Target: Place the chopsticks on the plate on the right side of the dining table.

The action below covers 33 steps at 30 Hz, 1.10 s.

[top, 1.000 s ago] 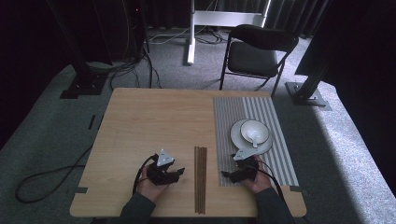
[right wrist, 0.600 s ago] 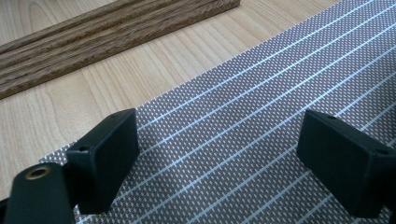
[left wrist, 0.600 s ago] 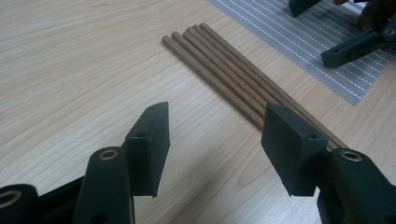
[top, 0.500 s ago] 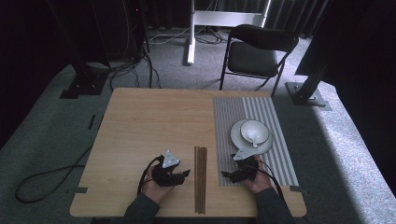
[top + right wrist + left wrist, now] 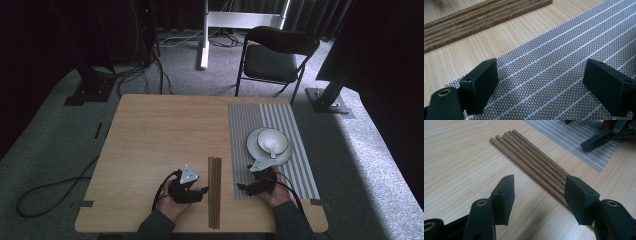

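Several brown wooden chopsticks (image 5: 215,191) lie side by side near the table's front edge. They run diagonally through the left gripper view as chopsticks (image 5: 531,161). My left gripper (image 5: 202,191) (image 5: 539,195) is open, its jaws low over the near end of the chopsticks, the right jaw partly covering them. My right gripper (image 5: 241,188) (image 5: 542,87) is open over the striped grey placemat (image 5: 270,145) (image 5: 564,62), nothing between its jaws. The chopsticks (image 5: 474,18) cross the top left of the right gripper view. The other hand's gripper (image 5: 604,137) shows at the upper right of the left gripper view.
A white plate (image 5: 252,145) with a white bowl (image 5: 281,137) and a spoon (image 5: 273,146) in it sits on the placemat beyond my right gripper. The wooden table (image 5: 160,135) stretches bare to the left and back. A black folding chair (image 5: 280,55) stands behind the table.
My left gripper has shifted right, closer to the chopsticks. The right gripper has barely moved.
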### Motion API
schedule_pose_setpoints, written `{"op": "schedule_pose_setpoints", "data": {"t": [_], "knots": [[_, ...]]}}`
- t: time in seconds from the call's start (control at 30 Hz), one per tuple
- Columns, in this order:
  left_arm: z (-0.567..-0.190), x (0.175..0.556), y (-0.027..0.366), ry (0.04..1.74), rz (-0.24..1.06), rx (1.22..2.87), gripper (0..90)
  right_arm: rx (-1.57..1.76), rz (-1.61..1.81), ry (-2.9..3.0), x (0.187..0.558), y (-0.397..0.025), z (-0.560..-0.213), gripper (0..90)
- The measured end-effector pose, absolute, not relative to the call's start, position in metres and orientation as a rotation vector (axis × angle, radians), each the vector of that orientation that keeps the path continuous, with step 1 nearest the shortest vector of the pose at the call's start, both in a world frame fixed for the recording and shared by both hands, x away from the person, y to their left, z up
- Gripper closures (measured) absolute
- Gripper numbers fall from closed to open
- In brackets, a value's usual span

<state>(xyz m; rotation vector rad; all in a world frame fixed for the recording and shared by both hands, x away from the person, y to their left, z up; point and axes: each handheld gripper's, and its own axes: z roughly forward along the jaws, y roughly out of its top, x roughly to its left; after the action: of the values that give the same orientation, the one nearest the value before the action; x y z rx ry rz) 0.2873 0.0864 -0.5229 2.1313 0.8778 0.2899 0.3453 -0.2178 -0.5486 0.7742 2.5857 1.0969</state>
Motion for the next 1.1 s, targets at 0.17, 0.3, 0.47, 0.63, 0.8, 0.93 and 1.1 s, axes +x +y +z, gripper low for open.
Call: {"op": "schedule_pose_setpoints", "data": {"t": [0.17, 0.3, 0.47, 0.63, 0.8, 0.93, 1.1], "knots": [[-0.528, 0.286, 0.079, 0.867, 0.288, 2.16, 41.4, 0.774, 1.097, 2.586, 0.345, -0.218, -0.549, 11.8], [-0.53, 0.285, 0.075, 0.864, 0.285, 2.164, 41.3, 0.774, 1.097, 2.586, 0.345, -0.218, -0.549, 11.9], [-0.534, 0.284, 0.07, 0.852, 0.298, 2.187, 41.2, 0.774, 1.097, 2.586, 0.345, -0.218, -0.549, 11.8], [-0.537, 0.285, 0.069, 0.864, 0.297, 2.204, 43.0, 0.774, 1.097, 2.586, 0.345, -0.218, -0.549, 11.8], [-0.538, 0.285, 0.069, 0.868, 0.296, 2.207, 45.9, 0.774, 1.097, 2.586, 0.345, -0.218, -0.549, 11.8], [-0.537, 0.284, 0.067, 0.861, 0.297, 2.21, 46.6, 0.774, 1.097, 2.586, 0.345, -0.218, -0.549, 11.9], [-0.538, 0.284, 0.068, 0.871, 0.298, 2.217, 50.1, 0.774, 1.097, 2.586, 0.345, -0.218, -0.549, 11.9]]}}
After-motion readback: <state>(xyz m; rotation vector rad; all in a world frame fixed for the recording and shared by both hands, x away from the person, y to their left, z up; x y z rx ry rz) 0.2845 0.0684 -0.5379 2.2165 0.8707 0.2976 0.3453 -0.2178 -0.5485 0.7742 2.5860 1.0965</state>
